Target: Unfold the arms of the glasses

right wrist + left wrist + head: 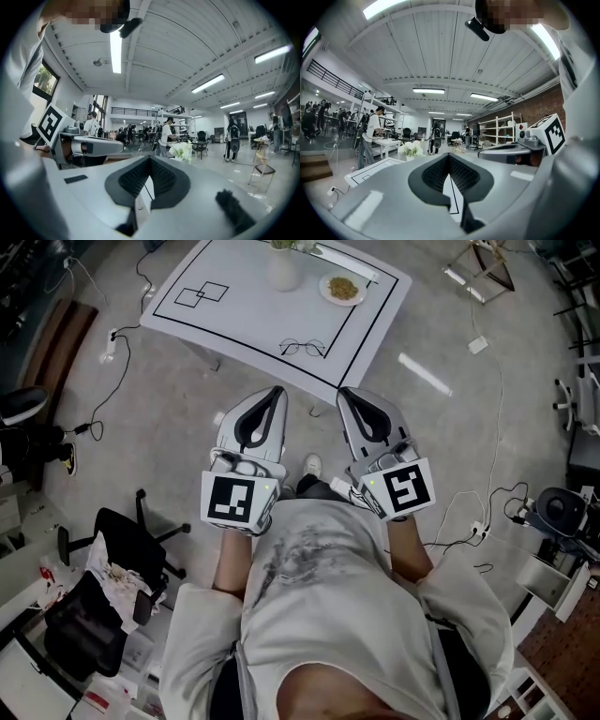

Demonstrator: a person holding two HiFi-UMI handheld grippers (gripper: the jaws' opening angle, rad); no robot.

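The thin-framed glasses [303, 347] lie near the front edge of the white table [375, 329], inside its black outline. Whether their arms are folded is too small to tell. Both grippers hang in the air before the person's chest, short of the table and away from the glasses. The left gripper [277, 390] is shut with nothing in it; its tips meet in its own view [449, 157]. My right gripper [341, 391] is likewise shut and empty [150, 159]. The glasses do not show in either gripper view.
A white vase of flowers [283, 268] and a plate of food [342, 288] stand at the table's far side. A black office chair [112, 549] sits to the left on the floor, among cables. People stand at benches [370, 131] far behind.
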